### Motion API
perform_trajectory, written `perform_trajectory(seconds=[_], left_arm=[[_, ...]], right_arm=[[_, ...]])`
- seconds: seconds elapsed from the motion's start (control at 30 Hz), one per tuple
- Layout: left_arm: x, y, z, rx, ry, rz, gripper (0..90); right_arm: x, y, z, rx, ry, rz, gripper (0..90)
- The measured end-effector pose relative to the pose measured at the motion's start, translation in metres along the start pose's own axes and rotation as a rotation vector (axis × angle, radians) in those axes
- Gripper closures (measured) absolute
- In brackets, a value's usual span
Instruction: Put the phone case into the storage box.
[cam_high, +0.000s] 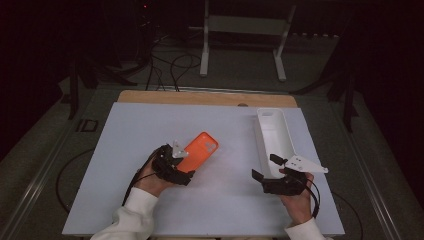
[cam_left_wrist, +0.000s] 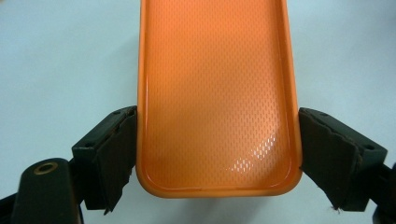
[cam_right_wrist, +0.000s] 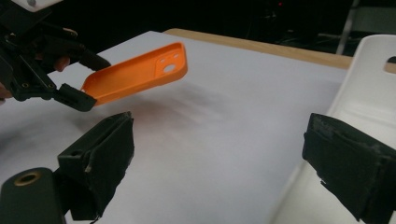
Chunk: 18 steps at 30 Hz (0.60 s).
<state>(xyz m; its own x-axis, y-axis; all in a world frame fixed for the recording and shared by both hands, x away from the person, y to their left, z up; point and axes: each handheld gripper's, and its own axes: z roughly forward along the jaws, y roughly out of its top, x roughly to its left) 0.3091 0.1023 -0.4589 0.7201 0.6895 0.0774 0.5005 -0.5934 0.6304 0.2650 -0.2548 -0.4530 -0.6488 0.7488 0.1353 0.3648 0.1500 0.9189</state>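
Both pads (cam_left_wrist: 112, 154) of my left gripper (cam_left_wrist: 217, 154) press against the long edges of the orange phone case (cam_left_wrist: 217, 93), one on each side near its rounded bottom end, so that gripper is clamped on the case. From the left gripper view I see the inside of the case: a fine dotted texture, a raised lip all around, and a glossy patch of reflected light near the lower corner. That view hides the far end of the case.

From the right gripper view I see what the left one misses: the case (cam_right_wrist: 140, 72) is lifted off the white table (cam_right_wrist: 224, 116), tilted so its far end sits higher, with a faint shadow on the surface beneath it. The camera cut-out with its two round holes shows at that raised end. The left gripper (cam_right_wrist: 70, 95) holds it at the low end.

On the high view the case (cam_high: 199, 150) sits over the middle of the table (cam_high: 150, 125), angled away to the right from my left gripper (cam_high: 175, 167).

My right gripper (cam_right_wrist: 219, 163) has its jaws wide apart with nothing between them. It hovers at the near end of the white tray (cam_high: 274, 132), which lies along the table's right side; on the high view the gripper (cam_high: 270, 175) sits just at the tray's near corner. I cannot tell whether it touches the tray.
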Motion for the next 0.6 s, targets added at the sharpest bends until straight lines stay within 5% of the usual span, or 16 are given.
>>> perform_trajectory(seconds=[0.6], left_arm=[[-0.006, 0.017, -0.012, -0.060, -0.021, 0.056, 16.4]], right_arm=[[0.008, 0.025, 0.029, 0.048, 0.067, 0.025, 8.8]])
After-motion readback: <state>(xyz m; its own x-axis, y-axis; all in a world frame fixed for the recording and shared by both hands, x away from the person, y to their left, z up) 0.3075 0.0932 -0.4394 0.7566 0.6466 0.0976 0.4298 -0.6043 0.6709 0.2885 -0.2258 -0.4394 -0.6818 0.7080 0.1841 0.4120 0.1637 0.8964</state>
